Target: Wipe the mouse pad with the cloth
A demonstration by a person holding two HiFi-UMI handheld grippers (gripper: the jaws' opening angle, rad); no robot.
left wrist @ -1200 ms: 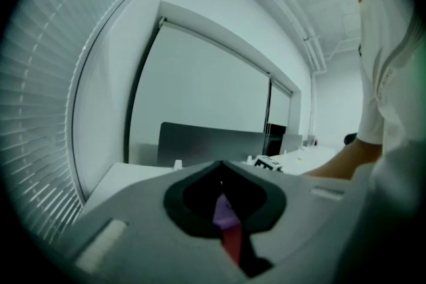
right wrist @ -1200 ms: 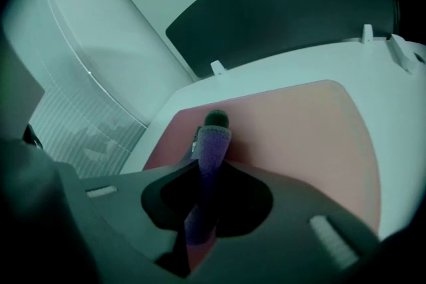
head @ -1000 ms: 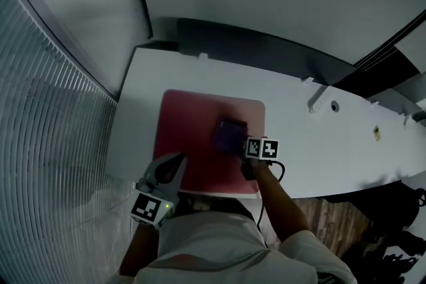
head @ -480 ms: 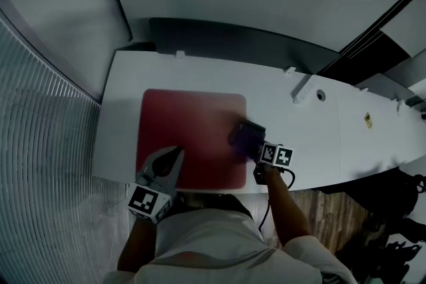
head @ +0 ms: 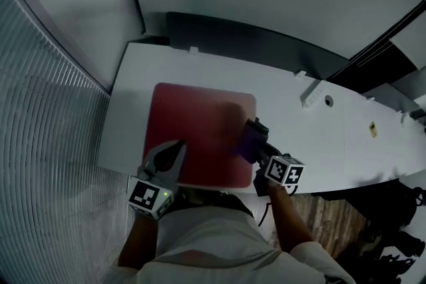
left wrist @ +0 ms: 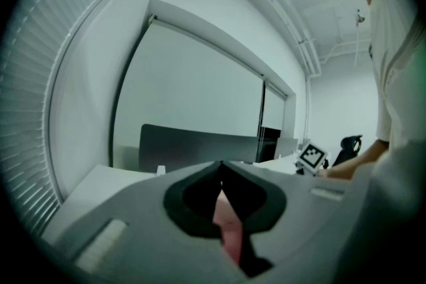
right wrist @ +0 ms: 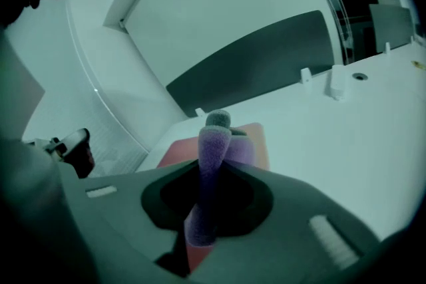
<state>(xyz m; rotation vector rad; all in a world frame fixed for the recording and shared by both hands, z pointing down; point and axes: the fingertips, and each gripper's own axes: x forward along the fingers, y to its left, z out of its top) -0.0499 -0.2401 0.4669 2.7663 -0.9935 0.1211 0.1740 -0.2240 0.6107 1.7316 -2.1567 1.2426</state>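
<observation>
At the right edge of the red mouse pad (head: 193,120) on the white table (head: 319,136), the right tool (head: 256,136) is gripping a folded purple cloth (head: 245,144) tight between its jaws, the cloth overlapping the pad's border. Nearly all of the pad is lying to the cloth's left, so the next stroke is likely heading leftward. The left tool (head: 174,151), jaws closed on nothing, is sitting at the pad's near-left edge, seemingly pinning it.
</observation>
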